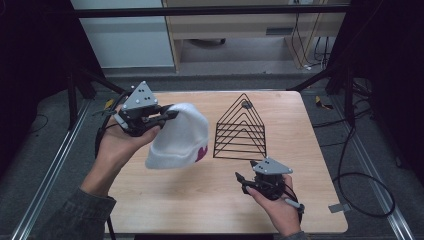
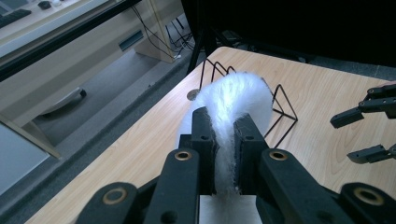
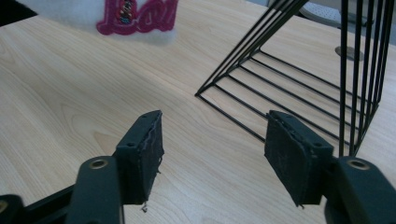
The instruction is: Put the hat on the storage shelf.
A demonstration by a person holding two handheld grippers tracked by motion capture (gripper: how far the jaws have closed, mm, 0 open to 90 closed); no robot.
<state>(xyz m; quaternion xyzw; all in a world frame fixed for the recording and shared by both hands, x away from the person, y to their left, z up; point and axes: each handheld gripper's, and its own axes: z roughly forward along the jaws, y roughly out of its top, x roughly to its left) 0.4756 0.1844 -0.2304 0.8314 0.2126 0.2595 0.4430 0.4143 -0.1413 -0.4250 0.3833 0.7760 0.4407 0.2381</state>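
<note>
Left claw (image 2: 225, 140) pinches one white hat (image 1: 181, 136); one wire rack (image 1: 241, 129).

I can read no text anywhere. The white hat (image 3: 100, 11) I hold carries a pink embroidered patch (image 3: 137, 13) with letter-like shapes, too blurred and cut off at the frame's edge for me to make out.

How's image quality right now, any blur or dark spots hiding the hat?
High view: dim and soft, black at both sides, but the white hat stands out. Left gripper view: hat fabric sharp between the pads, left gripper links near the lens blurred. Right gripper view: evenly lit, right gripper crisp, wire rack sharp.
</note>
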